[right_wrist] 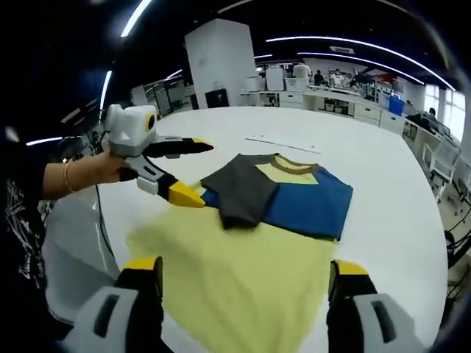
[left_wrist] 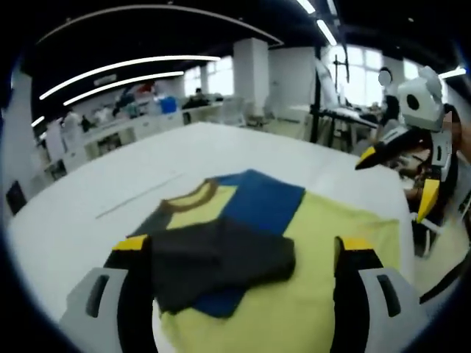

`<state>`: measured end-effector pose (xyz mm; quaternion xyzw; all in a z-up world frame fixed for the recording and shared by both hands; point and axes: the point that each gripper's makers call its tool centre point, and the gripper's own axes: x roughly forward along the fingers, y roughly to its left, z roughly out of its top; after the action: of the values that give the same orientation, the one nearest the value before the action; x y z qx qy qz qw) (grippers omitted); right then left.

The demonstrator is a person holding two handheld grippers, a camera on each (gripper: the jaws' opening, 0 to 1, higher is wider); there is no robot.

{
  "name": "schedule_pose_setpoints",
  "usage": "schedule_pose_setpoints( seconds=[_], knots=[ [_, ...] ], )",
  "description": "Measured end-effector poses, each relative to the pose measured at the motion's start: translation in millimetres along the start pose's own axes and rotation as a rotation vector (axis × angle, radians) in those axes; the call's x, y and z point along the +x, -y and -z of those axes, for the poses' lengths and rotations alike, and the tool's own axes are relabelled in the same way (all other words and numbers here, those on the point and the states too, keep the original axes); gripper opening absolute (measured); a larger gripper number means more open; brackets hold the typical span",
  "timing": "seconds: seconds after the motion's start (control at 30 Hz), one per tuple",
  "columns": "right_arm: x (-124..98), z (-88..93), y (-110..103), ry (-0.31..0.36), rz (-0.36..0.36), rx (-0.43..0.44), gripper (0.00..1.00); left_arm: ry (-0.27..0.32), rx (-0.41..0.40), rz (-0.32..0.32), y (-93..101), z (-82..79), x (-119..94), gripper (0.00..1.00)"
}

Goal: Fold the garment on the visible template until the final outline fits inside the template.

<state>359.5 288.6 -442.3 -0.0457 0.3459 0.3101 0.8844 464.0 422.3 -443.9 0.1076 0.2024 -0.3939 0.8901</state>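
Closest to us in the left gripper view, the left gripper (left_wrist: 246, 254) hangs low over the garment (left_wrist: 243, 220), its two yellow-tipped jaws spread wide, one on either side of the folded dark grey sleeve, and holding nothing. Under and between those jaws we see the pale yellow template (left_wrist: 316, 294) spread flat on the white table (left_wrist: 88, 206), and the garment lies on the template's far part. Its grey sleeve is turned in over the blue side panel, with the yellow chest and brown collar showing beyond.

In the right gripper view, the right gripper (right_wrist: 243, 272) is likewise wide open and empty, its jaws rising over the near edge of the template. Past them the yellow sheet runs up to the garment, whose grey side sits on the left of that view and blue side on the right, the collar pointing away from us. Just left of the garment we see the left gripper held in a hand (right_wrist: 110, 168), its jaws parted, the lower tip just beside the grey sleeve; whether it touches the cloth we cannot tell.

Farther off, a thin pale strip (right_wrist: 276, 141) lies on the table beyond the collar. Behind the table stand a white pillar (right_wrist: 217, 62), desks and people.
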Motion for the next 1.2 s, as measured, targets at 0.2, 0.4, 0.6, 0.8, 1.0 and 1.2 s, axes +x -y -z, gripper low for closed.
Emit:
schedule_pose_setpoints(
  seconds=[0.2,0.4,0.6,0.8,1.0,1.2],
  knots=[
    [11.7,-11.9,-6.1,0.019,-0.018,-0.026,0.87,0.001,-0.007,-0.018,-8.1,2.5,-23.5,0.99],
    [23.6,-21.6,-13.9,0.031,-0.046,-0.048,0.81,-0.013,-0.003,-0.026,-12.6,8.2,-39.7,0.99],
    [35.4,-29.3,-20.7,0.041,-0.07,-0.072,0.73,-0.035,0.018,-0.045,-14.3,17.9,-49.8,0.99],
    [48.6,-38.1,-26.8,0.052,-0.094,-0.096,0.66,-0.028,-0.002,-0.066,-17.4,22.1,-60.3,0.99],
    [64.7,-47.3,-34.0,0.072,-0.117,-0.124,0.58,-0.043,-0.006,-0.082,-19.6,29.8,-69.9,0.99],
    [88.7,-45.1,-33.0,0.06,-0.082,-0.229,0.56,-0.051,-0.006,-0.08,-21.0,36.1,-76.0,0.99]
  ],
)
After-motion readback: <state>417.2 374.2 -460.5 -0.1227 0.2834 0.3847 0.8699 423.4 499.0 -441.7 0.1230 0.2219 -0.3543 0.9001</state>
